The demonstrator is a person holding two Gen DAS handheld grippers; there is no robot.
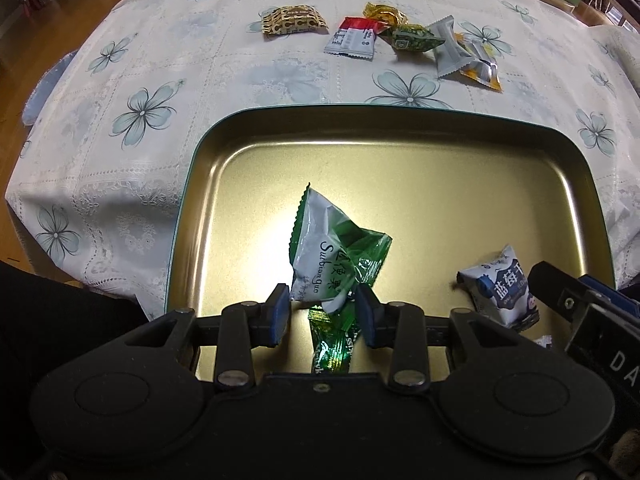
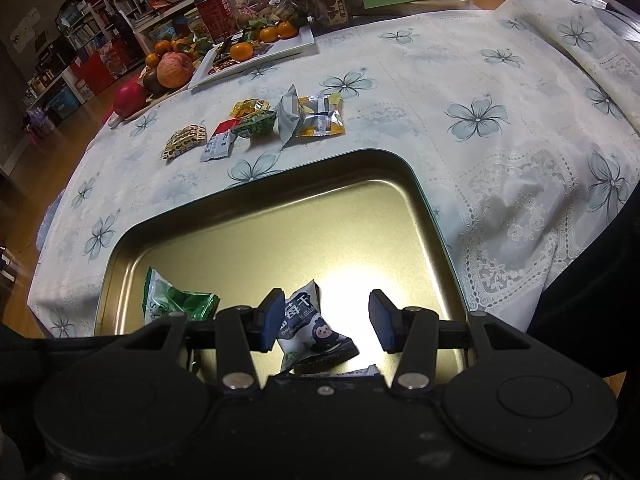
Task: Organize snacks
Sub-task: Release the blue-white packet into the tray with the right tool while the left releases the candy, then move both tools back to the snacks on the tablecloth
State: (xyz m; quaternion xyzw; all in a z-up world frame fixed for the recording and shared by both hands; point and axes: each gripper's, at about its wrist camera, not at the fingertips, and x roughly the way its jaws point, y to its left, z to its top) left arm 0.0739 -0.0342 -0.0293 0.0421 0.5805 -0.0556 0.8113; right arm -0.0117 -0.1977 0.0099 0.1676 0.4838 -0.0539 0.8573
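Black plastic housing fills the bottom of both views, and from it each claw reaches over a shallow gold metal tin (image 1: 400, 128) with rounded corners and a raised rim. Left claw (image 1: 323, 314) stands partly spread, its blue pads flanking a crinkly green-and-white packet (image 1: 324, 248) without clearly pinching it; a second green foil wrapper (image 1: 332, 344) lies just below, at 6 o'clock. Right claw (image 2: 326, 322) is spread wide, its left pad beside a puffy blue-and-white pouch (image 2: 308, 328) printed with a cartoon face.

At 12 o'clock beyond the tin, loose snacks lie in a row on the worktop (image 1: 200, 68): a brown patterned packet (image 1: 292, 20), a red-and-white bar (image 1: 354, 38), a gold wrapper (image 1: 384, 14), a green wrapper (image 1: 412, 38), a grey pouch (image 1: 450, 46) and an orange-edged sachet (image 1: 482, 70), several touching.

Only the right wrist view shows a fruit tray (image 2: 168, 68) at 10 o'clock and a white plate of oranges (image 2: 256, 48) behind it. Only the left view shows the right claw's body at 3 o'clock.

Lace-patterned flowered cloth covers the worktop, with bare cloth at 2 o'clock in the right view; the tin's middle floor is bare.
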